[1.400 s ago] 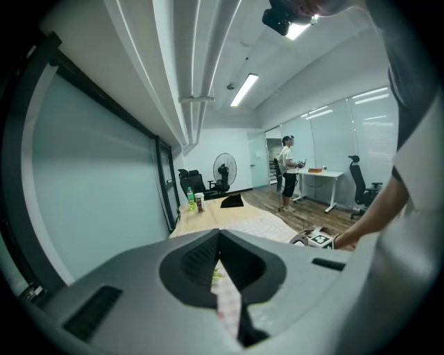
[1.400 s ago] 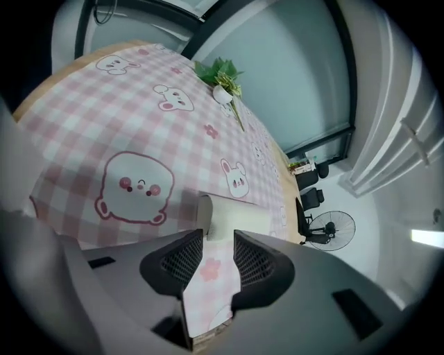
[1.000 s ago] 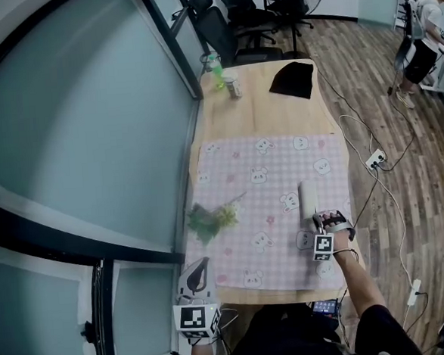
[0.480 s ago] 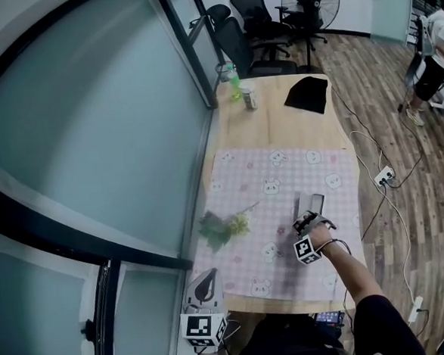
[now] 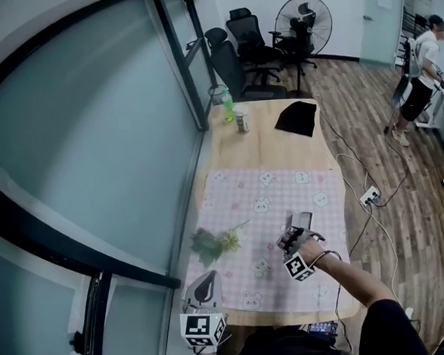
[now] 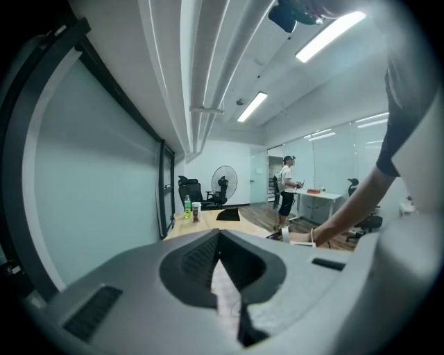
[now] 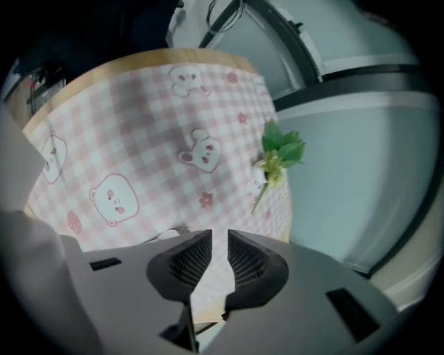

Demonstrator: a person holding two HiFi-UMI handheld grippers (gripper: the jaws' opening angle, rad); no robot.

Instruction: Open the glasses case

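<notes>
The glasses case (image 5: pixel 303 221) lies on the pink checked cloth (image 5: pixel 261 200), right of the middle; its dark inside shows and its pale lid is lifted. My right gripper (image 5: pixel 287 240) hovers just near-left of the case and is not touching it. Its jaws have just been opening and stand a narrow gap apart with nothing between them. In the right gripper view, the right gripper (image 7: pixel 220 236) points down at the cloth. My left gripper (image 5: pixel 202 289) hangs at the table's near left corner. In the left gripper view, the left gripper (image 6: pixel 219 234) has its tips together and empty.
A green leafy sprig (image 5: pixel 215 243) (image 7: pixel 277 156) lies on the cloth's left side. At the far end of the table are a green bottle (image 5: pixel 227 104), a can (image 5: pixel 241 119) and a black cloth (image 5: pixel 296 118). A glass wall runs along the left; cables and a power strip (image 5: pixel 370 196) lie on the floor to the right.
The case went from flat and closed to lid up, with its dark inside showing. My right gripper rolled, rose and swung left off the case. The left gripper stayed nearly still.
</notes>
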